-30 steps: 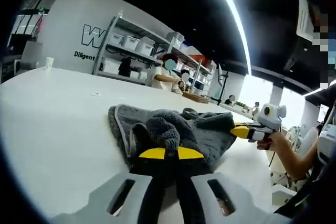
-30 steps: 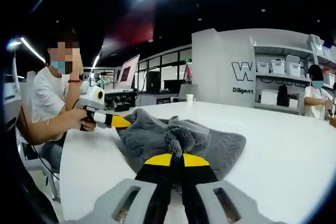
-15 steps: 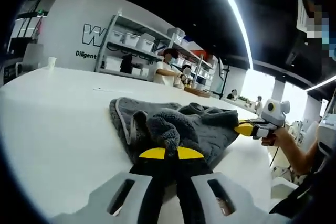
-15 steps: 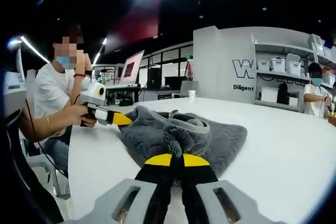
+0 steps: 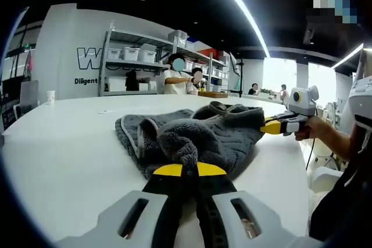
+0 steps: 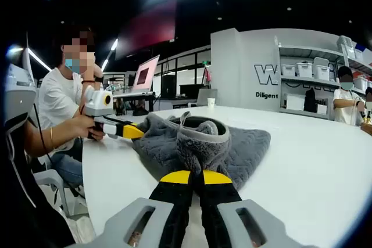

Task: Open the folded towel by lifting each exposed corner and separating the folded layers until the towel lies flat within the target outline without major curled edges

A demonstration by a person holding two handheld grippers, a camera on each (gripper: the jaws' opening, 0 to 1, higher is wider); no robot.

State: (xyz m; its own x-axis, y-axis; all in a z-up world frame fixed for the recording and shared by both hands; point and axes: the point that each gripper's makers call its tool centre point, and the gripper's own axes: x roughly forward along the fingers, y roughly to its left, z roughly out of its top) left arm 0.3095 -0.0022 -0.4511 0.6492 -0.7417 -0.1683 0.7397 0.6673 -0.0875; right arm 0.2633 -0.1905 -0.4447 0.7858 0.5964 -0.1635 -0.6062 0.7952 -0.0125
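2 grippers, 1 grey towel, 1 white bench. Left gripper: jaws closed on a bunched fold of the towel right at the yellow tips, cloth heaped just ahead of them. Right gripper: jaws likewise closed on a raised fold with a pale hemmed edge, right at the tips. In the left gripper view the right gripper comes in from the right, its yellow tip touching the far right edge of the towel; in the right gripper view the left gripper comes in from the left, its tip touching the far left edge. Judged relation: the 2 holds sit at opposite ends of the towel, so the towel's long axis runs from one pair of jaws to the other, and each gripper is nearest its own end. Towel state: crumpled and layered in the middle, resting on the bench between the grippers, not flat; no target outline can be made out. Next move, as a judgement: draw the 2 holds apart along that axis to separate the layers. Containers: white bins on a shelving unit well beyond the jaws, contents not discernible.
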